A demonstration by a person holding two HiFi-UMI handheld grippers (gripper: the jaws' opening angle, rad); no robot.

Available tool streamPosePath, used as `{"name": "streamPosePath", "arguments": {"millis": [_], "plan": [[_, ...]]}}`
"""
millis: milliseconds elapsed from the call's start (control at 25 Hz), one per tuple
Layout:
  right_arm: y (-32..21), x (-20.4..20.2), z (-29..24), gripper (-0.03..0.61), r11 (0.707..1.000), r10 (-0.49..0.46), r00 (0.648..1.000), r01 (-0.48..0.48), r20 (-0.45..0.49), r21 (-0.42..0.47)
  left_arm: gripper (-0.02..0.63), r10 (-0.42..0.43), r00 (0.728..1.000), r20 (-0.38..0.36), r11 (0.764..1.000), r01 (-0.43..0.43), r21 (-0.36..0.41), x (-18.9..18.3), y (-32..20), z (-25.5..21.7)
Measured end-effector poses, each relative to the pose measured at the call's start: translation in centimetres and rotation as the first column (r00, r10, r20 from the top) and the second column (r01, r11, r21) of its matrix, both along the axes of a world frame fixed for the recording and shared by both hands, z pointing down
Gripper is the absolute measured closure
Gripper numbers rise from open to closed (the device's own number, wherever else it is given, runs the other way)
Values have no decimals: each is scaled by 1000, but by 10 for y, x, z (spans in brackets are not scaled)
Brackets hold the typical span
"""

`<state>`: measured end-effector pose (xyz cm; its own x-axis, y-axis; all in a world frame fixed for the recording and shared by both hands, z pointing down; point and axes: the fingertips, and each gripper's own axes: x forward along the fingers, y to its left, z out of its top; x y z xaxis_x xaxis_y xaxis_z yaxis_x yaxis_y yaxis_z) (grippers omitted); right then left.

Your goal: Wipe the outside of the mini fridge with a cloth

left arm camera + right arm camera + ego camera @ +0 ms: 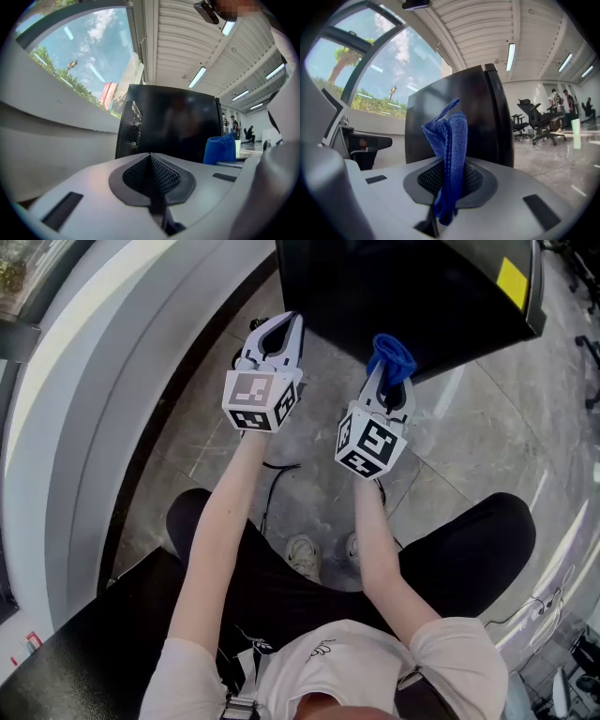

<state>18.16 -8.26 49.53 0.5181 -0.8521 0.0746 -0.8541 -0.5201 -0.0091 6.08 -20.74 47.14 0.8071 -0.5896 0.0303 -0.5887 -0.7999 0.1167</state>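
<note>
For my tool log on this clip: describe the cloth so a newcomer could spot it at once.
Start at the black mini fridge ahead of the person. Just before it, the right tongs are shut on the cloth, a folded blue tuft poking out. It is the only blue thing; the left tongs are shut and empty.

My head camera looks steeply down on the mini fridge [403, 287] from above. Both gripper cameras sit low, close before the fridge, facing it — all three share it. The left gripper [150, 159] view also catches the cloth [220, 149] seen up close in the right gripper [449, 183] view.
</note>
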Motion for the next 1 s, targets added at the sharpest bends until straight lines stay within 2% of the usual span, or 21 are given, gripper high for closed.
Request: {"name": "streamPosePath", "arguments": {"millis": [160, 240, 320, 520, 600, 720, 760, 840, 920, 1000], "plan": [[-41, -33, -10, 506, 992, -118, 992, 116, 41, 50, 609, -74, 997, 3, 995, 73, 65, -19, -8, -14], [-65, -54, -3, 506, 979, -203, 974, 199, 102, 41, 609, -113, 994, -6, 991, 113, 75, -29, -15, -18], [-86, -78, 16, 506, 964, -261, 944, 265, 204, 7, 609, -162, 987, -6, 985, 162, 54, -42, -22, -14], [-142, -109, 33, 506, 913, -372, 903, 397, 214, -92, 609, -292, 954, 60, 955, 294, -31, -66, -62, 6], [-160, -116, 40, 506, 877, -435, 869, 468, 236, -110, 609, -270, 959, 81, 962, 272, -17, -61, -82, 1], [-171, -118, 49, 506, 825, -519, 832, 548, 196, -142, 609, -154, 979, 131, 987, 145, 75, -45, -92, -6], [-171, -113, 51, 506, 821, -527, 833, 550, 166, -155, 609, -128, 981, 145, 988, 112, 108, -42, -91, -4], [-172, -99, 47, 506, 836, -522, 849, 529, 85, -146, 609, -122, 982, 142, 984, 101, 145, -44, -87, 8], [-176, -88, 40, 506, 868, -489, 872, 488, 11, -92, 609, -169, 981, 97, 979, 156, 134, -49, -86, 31], [-184, -84, 45, 506, 901, -432, 902, 432, 10, -32, 609, -220, 974, 48, 971, 214, 109, -54, -87, 54]]}}
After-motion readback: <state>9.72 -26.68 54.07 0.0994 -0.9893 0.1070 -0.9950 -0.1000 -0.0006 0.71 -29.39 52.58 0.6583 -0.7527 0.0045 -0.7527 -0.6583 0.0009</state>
